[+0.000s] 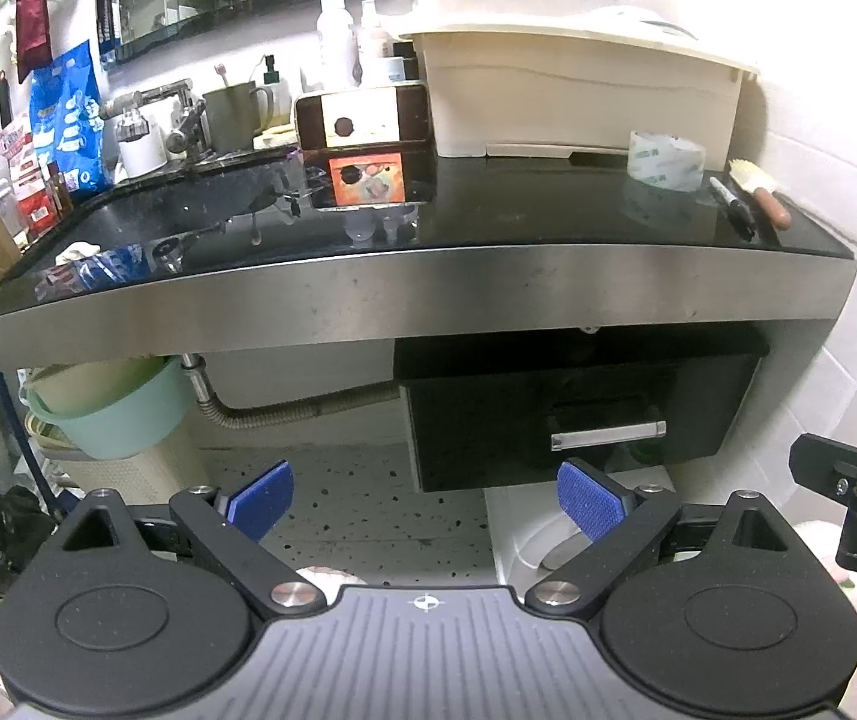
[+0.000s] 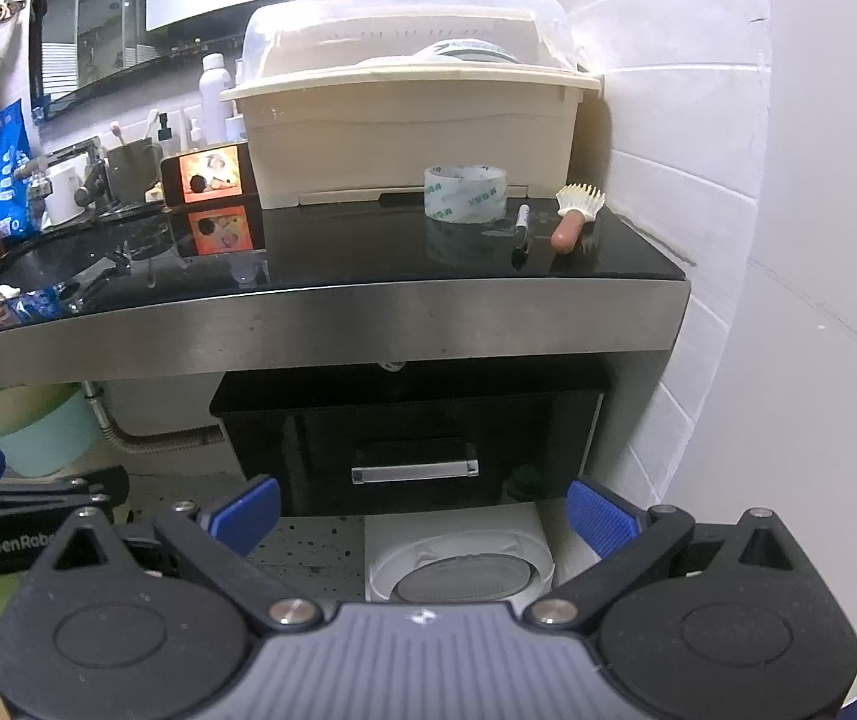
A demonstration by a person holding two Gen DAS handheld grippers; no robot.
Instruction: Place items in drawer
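A black drawer (image 1: 578, 420) (image 2: 410, 444) with a silver handle (image 1: 608, 435) (image 2: 415, 471) hangs shut under the black countertop (image 1: 488, 216) (image 2: 368, 252). On the counter's right end lie a roll of clear tape (image 1: 665, 159) (image 2: 465, 194), a black marker pen (image 1: 734, 204) (image 2: 521, 234) and a brush with a brown handle (image 1: 761, 192) (image 2: 575, 216). My left gripper (image 1: 425, 507) is open and empty, below and left of the drawer. My right gripper (image 2: 425, 516) is open and empty, just below the drawer front.
A cream dish rack (image 1: 578, 84) (image 2: 410, 120) stands behind the tape. A phone (image 1: 362, 120) (image 2: 209, 180) leans beside it. A faucet (image 1: 152, 102), mug and bottles crowd the left. A green basin (image 1: 110, 408) and hose sit below; a white appliance (image 2: 458, 564) stands under the drawer.
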